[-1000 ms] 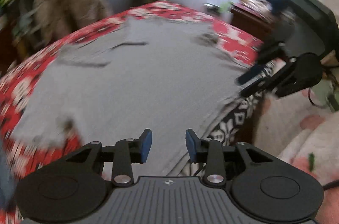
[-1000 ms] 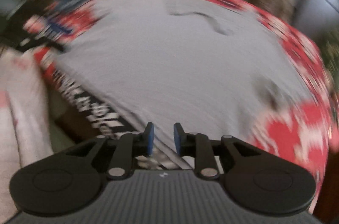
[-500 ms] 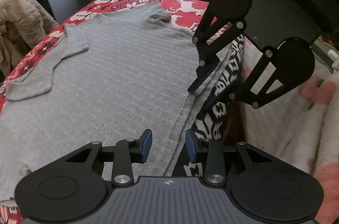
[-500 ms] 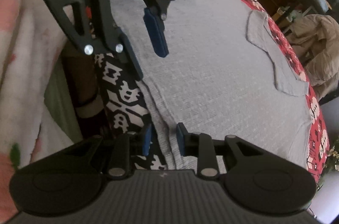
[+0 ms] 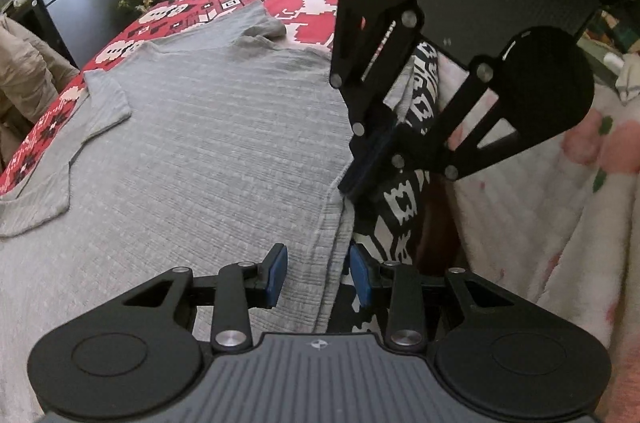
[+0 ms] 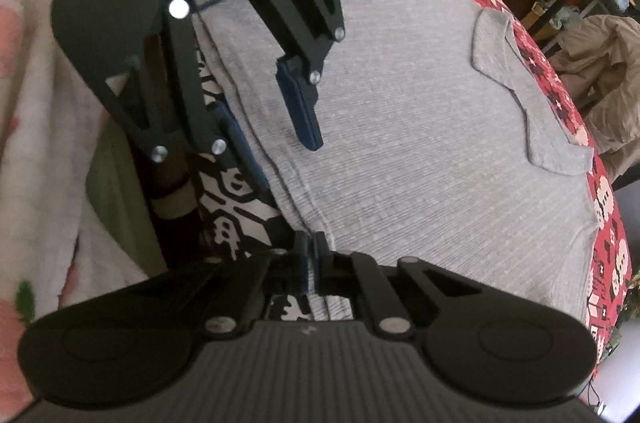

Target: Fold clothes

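The grey ribbed knit sweater (image 5: pixel 208 151) lies spread flat over the red, white and black patterned blanket (image 5: pixel 304 7) on the bench, its near hem running along the bench's edge where the cloth drops away. The right hand-held gripper (image 6: pixel 310 255) is pressed together on that hem, with the doubled edge of the knit pinched between its blue pads. The left hand-held gripper (image 5: pixel 318 273) stands partly spread, straddling the same hem further along and not yet biting. To do this step well, the left pads should probably close on both layers of the hem, as deep as the right ones sit, so the two grips match and the edge lifts as one straight line instead of sagging in the middle. A shallow bite on a loose knit would likely slip once the fold is carried across. The left wrist view shows the right tool's closed tips meeting the hem, plus the folded sleeve (image 5: pixel 102 103) and the neck end near the far corner. The right wrist view shows instead the left tool's gap, one pad over the knit and one beyond the edge, and the tan jacket (image 6: pixel 600 75) past the bench.
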